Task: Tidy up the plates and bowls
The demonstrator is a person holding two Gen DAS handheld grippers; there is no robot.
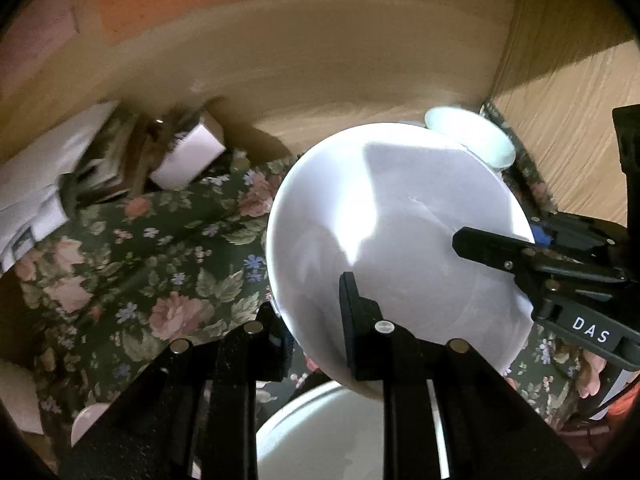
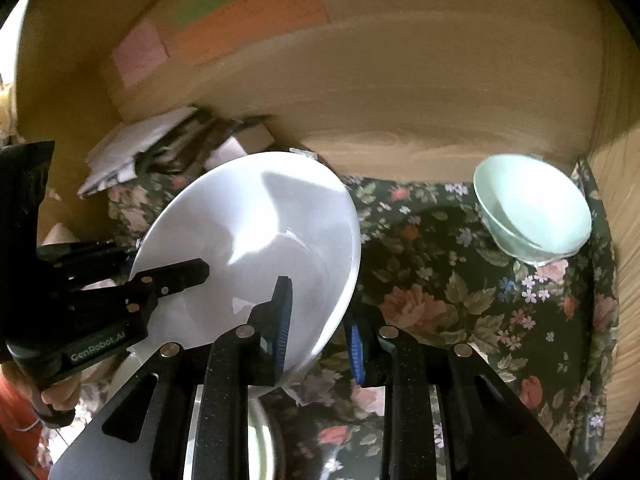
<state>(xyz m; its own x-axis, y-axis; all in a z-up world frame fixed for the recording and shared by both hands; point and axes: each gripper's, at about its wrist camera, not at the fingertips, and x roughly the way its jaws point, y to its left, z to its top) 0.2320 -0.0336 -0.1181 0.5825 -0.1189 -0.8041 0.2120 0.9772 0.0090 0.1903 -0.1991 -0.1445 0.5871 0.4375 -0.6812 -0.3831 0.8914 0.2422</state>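
Both grippers grasp the same large white plate (image 1: 400, 232), which is lifted and tilted above the floral cloth (image 1: 160, 264) covering the bench.

The left gripper (image 1: 316, 320) straddles the plate's near rim. Its right finger lies on the plate's upper face while its left finger sits outside and below the rim, so the fingers are narrowed to a small gap with the rim clamped between them. In the right wrist view the same gripper (image 2: 160, 280) reaches in from the left, one finger lying across the plate's face.

The right gripper (image 2: 320, 328) takes the plate (image 2: 256, 240) at its lower right edge. One blue-padded finger (image 2: 282, 320) presses on the inner face, the other stands just outside the rim, and the edge is pinched between them. From the left wrist view that gripper (image 1: 496, 248) comes in from the right with a finger on the plate's surface.

A pale green bowl (image 2: 532, 208) stands upright on the cloth near the back right corner, well apart from the plate. Another white dish (image 1: 332, 436) lies beneath the left gripper. A loose pile of papers and boxes (image 2: 160, 148) rests against the wooden back wall (image 2: 400, 100), which carries coloured paper patches (image 2: 240, 20).
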